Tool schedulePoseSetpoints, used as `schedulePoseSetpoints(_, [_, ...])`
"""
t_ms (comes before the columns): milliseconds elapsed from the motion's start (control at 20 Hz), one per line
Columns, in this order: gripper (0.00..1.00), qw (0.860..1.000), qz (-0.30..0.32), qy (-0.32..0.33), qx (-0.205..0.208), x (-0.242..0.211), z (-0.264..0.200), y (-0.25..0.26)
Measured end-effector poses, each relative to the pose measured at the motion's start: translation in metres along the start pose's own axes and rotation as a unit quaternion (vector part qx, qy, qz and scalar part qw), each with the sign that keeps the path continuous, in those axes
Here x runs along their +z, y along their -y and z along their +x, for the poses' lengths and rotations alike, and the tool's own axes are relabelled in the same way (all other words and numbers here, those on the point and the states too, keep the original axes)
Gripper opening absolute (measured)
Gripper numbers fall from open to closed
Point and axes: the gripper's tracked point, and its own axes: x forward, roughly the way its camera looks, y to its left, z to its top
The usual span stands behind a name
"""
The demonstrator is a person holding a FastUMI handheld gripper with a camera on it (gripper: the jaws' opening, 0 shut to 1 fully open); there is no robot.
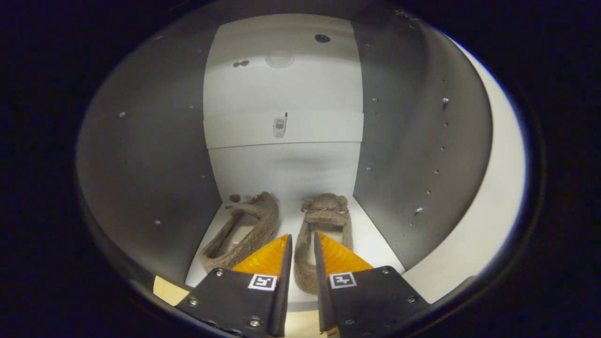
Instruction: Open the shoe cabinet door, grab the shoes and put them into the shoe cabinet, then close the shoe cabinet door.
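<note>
- Shoe cabinet (404,155): open, viewed from the front; dark side walls flank a pale back panel and a white floor shelf (371,239). The door itself cannot be made out with certainty.
- Left slipper (244,232): brown, fuzzy, lying on the shelf near the left wall, toe toward the back, slightly angled.
- Right slipper (324,225): same material, a small ornament across the toe, lying straight with its heel toward the near edge, just beside the left one but apart from it.
- Gripper (300,244): fingers parted by a narrow gap, straddling the left rim of the right slipper's heel; whether they press on it cannot be told.
- Progress, as judged: door opened, both slippers inside the cabinet. Remaining: let go if gripping, draw the tool out, close the door.
</note>
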Motion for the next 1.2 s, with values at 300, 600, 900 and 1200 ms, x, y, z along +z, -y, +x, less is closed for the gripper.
schedulePoseSetpoints(300, [0.27,0.999,0.0,0.046,0.008,0.009,-0.071,0.008])
schedulePoseSetpoints(600, [0.27,0.995,0.002,0.094,0.019,0.014,-0.146,0.023])
schedulePoseSetpoints(900, [0.27,0.991,-0.005,0.13,0.033,0.008,-0.22,0.038])
schedulePoseSetpoints(1200, [0.27,0.987,-0.006,0.15,0.065,0.001,-0.291,0.06])
